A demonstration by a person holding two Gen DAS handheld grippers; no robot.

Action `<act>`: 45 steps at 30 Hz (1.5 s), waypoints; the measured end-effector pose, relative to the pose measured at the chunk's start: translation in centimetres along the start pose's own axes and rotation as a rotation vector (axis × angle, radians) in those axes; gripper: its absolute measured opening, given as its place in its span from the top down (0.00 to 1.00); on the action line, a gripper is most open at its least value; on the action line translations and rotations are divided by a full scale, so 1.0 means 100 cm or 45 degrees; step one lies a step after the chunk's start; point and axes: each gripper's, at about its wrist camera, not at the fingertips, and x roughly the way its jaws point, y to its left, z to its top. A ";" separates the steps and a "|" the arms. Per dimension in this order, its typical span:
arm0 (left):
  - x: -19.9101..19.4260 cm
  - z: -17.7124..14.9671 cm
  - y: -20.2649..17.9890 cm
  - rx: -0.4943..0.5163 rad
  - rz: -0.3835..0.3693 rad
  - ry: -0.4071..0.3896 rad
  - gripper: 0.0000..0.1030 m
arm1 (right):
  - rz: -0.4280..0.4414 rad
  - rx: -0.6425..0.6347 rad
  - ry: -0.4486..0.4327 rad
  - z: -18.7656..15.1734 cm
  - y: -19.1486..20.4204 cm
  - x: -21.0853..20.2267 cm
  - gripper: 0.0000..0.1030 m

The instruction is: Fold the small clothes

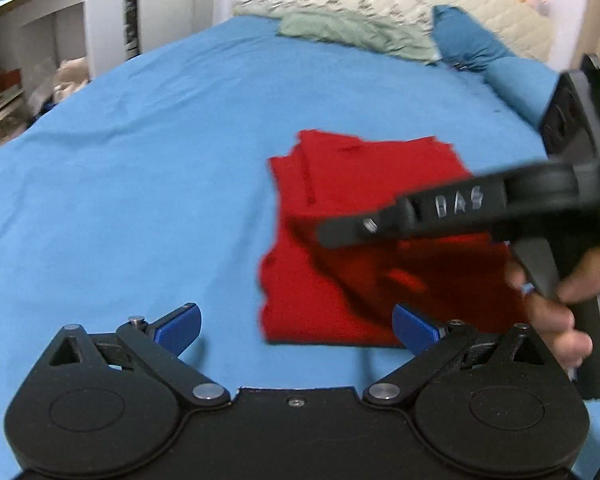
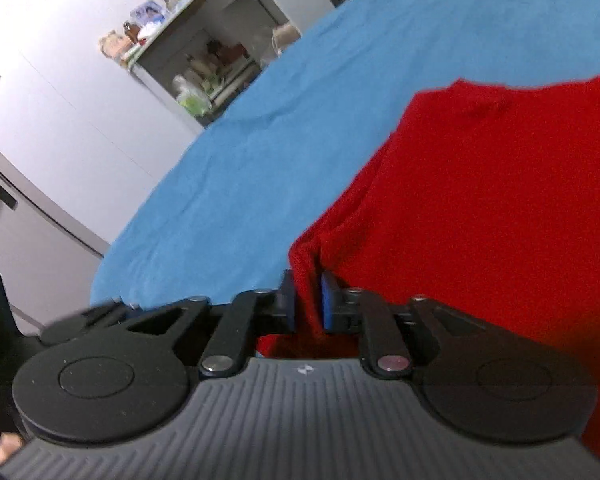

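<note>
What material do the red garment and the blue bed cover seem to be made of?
Red garment: seemingly a soft matte knit or fleece, since it drapes limply and shows a fuzzy edge where the right gripper pinches it. Blue bed cover: likely matte woven cotton, with shallow creases and no sheen.

Left gripper [image 1: 296, 328] agape, right gripper [image 2: 308, 300] clamped

One red garment [image 1: 340, 208] is seen, lying on one bed [image 1: 140, 184] covered in blue. Two hand-held grippers are counted: the left hand-held gripper [image 1: 296, 330] and the right hand-held gripper [image 2: 308, 300]. One green cloth [image 1: 352, 34] and one blue pillow [image 1: 468, 44] are seen at the bed's far end.
</note>
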 end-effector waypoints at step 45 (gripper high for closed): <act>0.015 -0.024 -0.001 0.113 0.166 -0.082 0.71 | -0.902 -0.051 -0.272 -0.141 -0.005 -0.089 0.38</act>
